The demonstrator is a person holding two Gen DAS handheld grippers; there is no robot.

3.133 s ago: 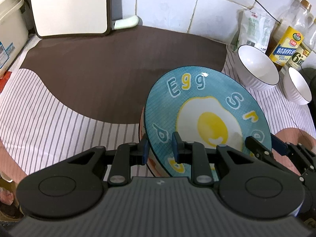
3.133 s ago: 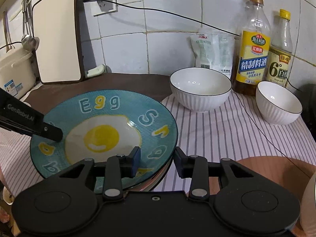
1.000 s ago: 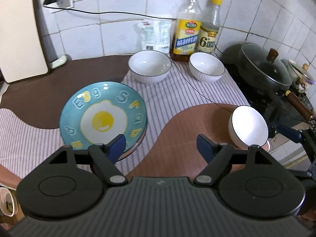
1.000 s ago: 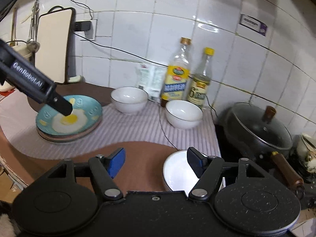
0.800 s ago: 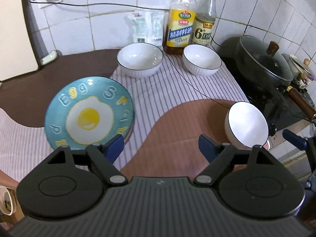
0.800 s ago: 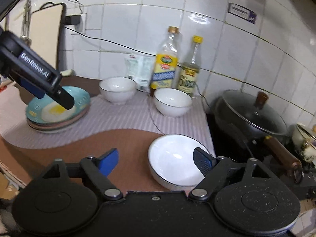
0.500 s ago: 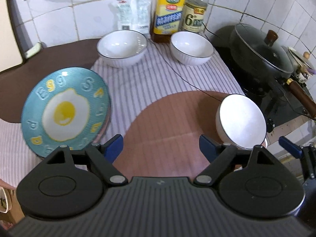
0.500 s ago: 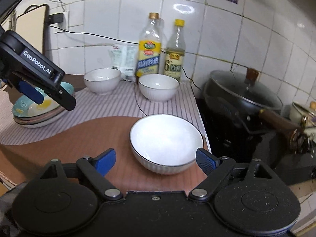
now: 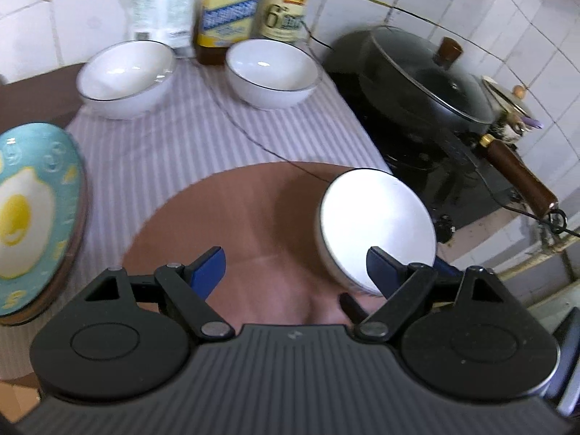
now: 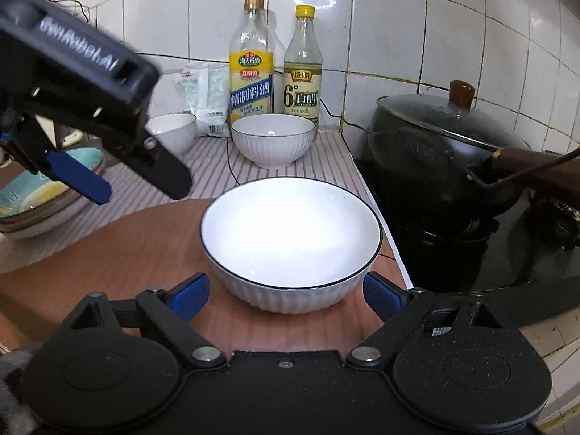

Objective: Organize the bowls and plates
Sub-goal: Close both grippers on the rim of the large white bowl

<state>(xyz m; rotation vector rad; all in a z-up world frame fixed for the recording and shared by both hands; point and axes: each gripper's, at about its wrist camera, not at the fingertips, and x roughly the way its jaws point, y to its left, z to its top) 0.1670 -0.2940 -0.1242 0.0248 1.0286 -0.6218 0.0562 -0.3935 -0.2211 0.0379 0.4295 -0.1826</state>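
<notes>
Bowl-gathering step in hand, plates already stacked at left. Near bowl point(image 10: 290, 239) upright on the surface's brown patch, close to the stove edge, right gripper point(image 10: 286, 295) straddling it, jaws wide and just opened further, pads clear of the wall. Left gripper point(image 9: 295, 266) spread too, empty, beside the same bowl. Next, probably: close on the rim, lift, nest into a far bowl point(image 10: 272, 139).
</notes>
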